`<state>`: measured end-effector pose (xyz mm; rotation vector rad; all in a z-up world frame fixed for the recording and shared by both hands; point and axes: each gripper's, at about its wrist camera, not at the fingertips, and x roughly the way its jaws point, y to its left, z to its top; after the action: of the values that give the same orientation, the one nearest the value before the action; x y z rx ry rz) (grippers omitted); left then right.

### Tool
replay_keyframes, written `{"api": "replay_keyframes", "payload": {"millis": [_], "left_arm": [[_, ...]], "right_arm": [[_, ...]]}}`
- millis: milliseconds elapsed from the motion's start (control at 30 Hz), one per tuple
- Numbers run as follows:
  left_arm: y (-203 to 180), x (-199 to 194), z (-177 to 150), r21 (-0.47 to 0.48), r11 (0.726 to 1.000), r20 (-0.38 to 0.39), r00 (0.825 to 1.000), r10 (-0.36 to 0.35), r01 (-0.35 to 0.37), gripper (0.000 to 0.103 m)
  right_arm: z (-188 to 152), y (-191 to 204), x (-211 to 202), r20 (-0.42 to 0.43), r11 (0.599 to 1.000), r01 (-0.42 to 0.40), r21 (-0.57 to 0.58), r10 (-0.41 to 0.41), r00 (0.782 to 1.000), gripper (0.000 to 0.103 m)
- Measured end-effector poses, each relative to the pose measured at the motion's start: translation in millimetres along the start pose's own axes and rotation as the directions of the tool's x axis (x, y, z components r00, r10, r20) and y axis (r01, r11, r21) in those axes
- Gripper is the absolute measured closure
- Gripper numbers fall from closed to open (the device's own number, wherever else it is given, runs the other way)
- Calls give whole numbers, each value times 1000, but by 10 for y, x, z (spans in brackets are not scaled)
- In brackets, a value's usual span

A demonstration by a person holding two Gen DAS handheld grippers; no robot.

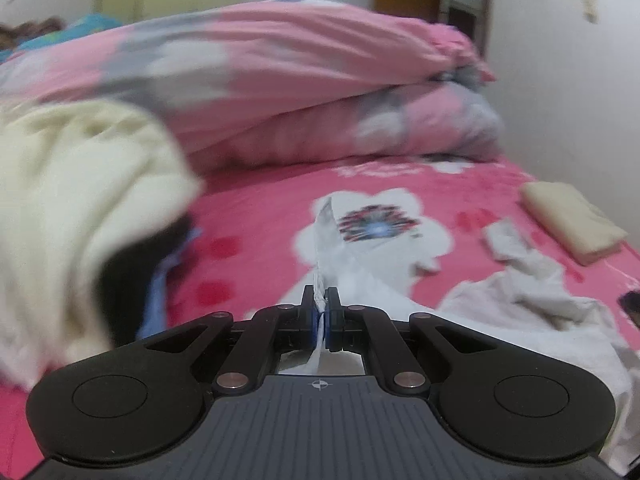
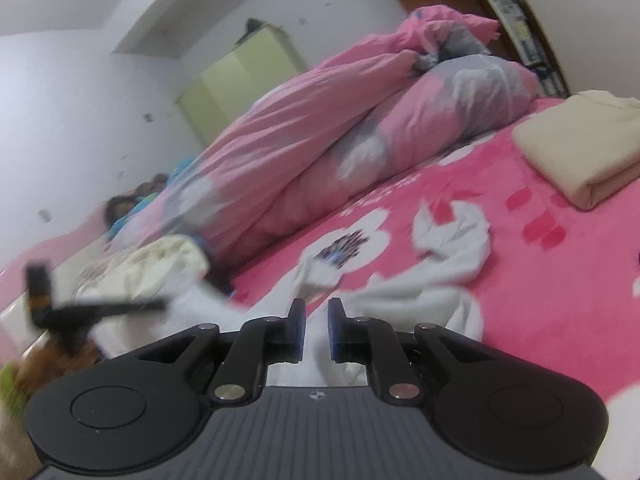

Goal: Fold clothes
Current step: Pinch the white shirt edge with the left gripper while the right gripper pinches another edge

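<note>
A bed with a bright pink flowered sheet [image 1: 256, 216] fills both views, set against white walls; a big pink and grey quilt [image 1: 280, 80] is bunched along the far side, and a pale green wardrobe [image 2: 240, 76] stands behind it in the right wrist view. A crumpled white garment [image 1: 532, 300] lies spread across the sheet in front of both cameras; part of it bears a dark, many-coloured print [image 1: 376, 224] (too blurred to read). The left gripper [image 1: 321, 312] has its jaws closed on a fold of this white garment, and a strip of the cloth sticks up between the blue pads [image 1: 314, 324] and also hangs down behind them. The right gripper [image 2: 317, 330] sits low over the same garment [image 2: 432, 280] with its jaws parted by a narrow gap; white cloth shows through the gap, but whether the pads touch it I cannot tell. A folded cream cloth [image 1: 572, 220] rests near the right edge of the bed, well apart from the white garment; a loose cream heap [image 1: 80, 208] with something dark and something blue under it lies at the left, just beside the quilt. In the right wrist view the left gripper [image 2: 76, 312] appears as a blurred black shape at the left edge.
</note>
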<state>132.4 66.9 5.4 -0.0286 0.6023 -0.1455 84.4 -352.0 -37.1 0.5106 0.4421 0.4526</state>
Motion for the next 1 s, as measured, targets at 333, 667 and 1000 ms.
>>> {"api": "replay_keyframes", "payload": {"millis": [333,667,1000], "left_arm": [[702,-235,-416,-202,976,-67,996,64,-77,102],[845,-283,-586,-238,968,-61,996,61,-73,102],[904,-274,-654,-241,969,-31,998,52,-58,102]], "right_arm": [[-245,-225,-149,-127,991,-38,132,55,990,57],[-400,11,193,-267,971,-164,175,207,941,56],[-398,467,233,-313,990,-99,-105,62,948,56]]}}
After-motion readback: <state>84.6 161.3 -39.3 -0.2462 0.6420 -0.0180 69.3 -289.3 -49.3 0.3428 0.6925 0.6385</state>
